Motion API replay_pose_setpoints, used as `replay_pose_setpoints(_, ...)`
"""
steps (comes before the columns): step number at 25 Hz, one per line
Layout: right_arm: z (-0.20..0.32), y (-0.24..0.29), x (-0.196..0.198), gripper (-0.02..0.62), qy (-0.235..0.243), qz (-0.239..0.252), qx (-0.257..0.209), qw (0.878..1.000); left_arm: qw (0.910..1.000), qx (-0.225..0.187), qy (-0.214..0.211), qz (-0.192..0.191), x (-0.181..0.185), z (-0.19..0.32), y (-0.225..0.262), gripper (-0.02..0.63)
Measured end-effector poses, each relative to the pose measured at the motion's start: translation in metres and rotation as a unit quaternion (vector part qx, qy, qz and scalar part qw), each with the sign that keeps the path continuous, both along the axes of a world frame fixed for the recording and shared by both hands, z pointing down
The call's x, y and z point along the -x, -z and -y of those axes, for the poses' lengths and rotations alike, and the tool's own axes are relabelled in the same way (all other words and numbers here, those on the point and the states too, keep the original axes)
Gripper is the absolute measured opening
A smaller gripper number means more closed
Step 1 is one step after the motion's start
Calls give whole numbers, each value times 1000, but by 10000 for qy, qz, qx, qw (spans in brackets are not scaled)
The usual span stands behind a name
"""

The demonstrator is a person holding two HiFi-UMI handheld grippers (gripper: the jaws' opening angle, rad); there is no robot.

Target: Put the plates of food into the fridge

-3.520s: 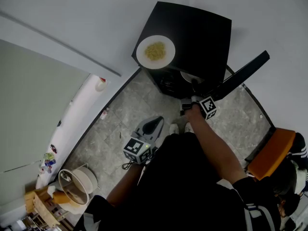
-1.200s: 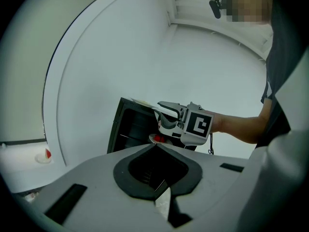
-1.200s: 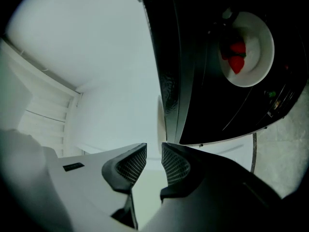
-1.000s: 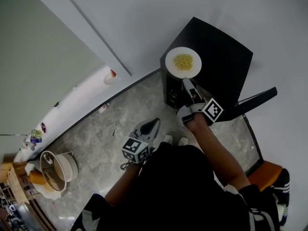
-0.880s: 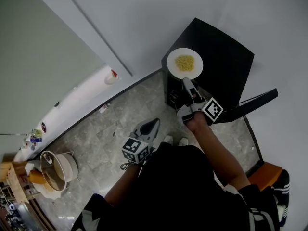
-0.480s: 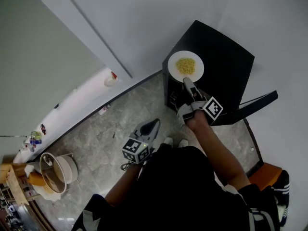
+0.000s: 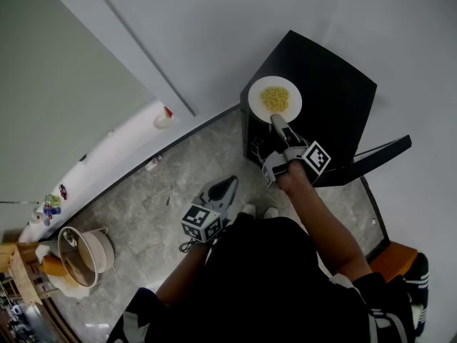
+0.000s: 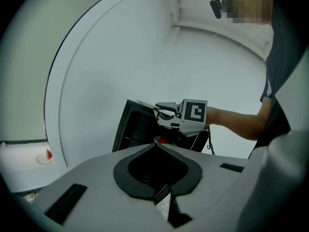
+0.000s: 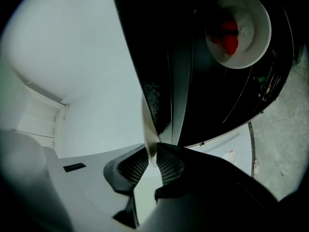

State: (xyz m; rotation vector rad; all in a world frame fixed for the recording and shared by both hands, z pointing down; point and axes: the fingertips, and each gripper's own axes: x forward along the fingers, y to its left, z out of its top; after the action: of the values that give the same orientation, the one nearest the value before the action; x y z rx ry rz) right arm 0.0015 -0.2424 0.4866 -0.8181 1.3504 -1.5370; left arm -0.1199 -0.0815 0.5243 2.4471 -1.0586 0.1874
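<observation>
upper right of the head view, atop the black fridge: the right gripper, seconds earlier down at the open fridge mouth, has risen to the white plate of yellow food and now pinches its near rim, jaws closed to the thickness of the plate edge, as its own view shows at lower centre. a second plate with red food already sits on a shelf inside, at that view's upper right. the left gripper hangs low at frame centre over the stone floor, jaw tips together on nothing. with the door swung open, this plate looks ready to be lifted off and carried down to a shelf; a one-edge grip may let it tip.
</observation>
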Motion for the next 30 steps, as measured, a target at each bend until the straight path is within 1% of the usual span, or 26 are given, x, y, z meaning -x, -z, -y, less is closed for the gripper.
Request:
replay_pose_setpoints(6, -13, 4, 5, 55, 192, -28, -50, 9998, 10000, 17, 14, 3, -1, -6, 0, 23)
replay_pose_setpoints(12, -32, 5, 8, 55, 465, -272, -142, 9984, 10000, -13, 3, 2, -5, -16, 2, 22)
replay_pose_setpoints(19, -55, 9, 13, 54, 705, -282, -303, 9967, 10000, 22, -13, -19, -11, -28, 2, 21)
replay_pose_setpoints(25, -74, 13, 26, 52, 1055, -333, -447, 9929, 10000, 83, 24, -34, -10, -37, -1, 21)
replay_pose_setpoints(30, -94, 5, 37, 52, 1263, -264, -374, 9909, 9998, 171, 79, 14, -3, -47, -7, 23)
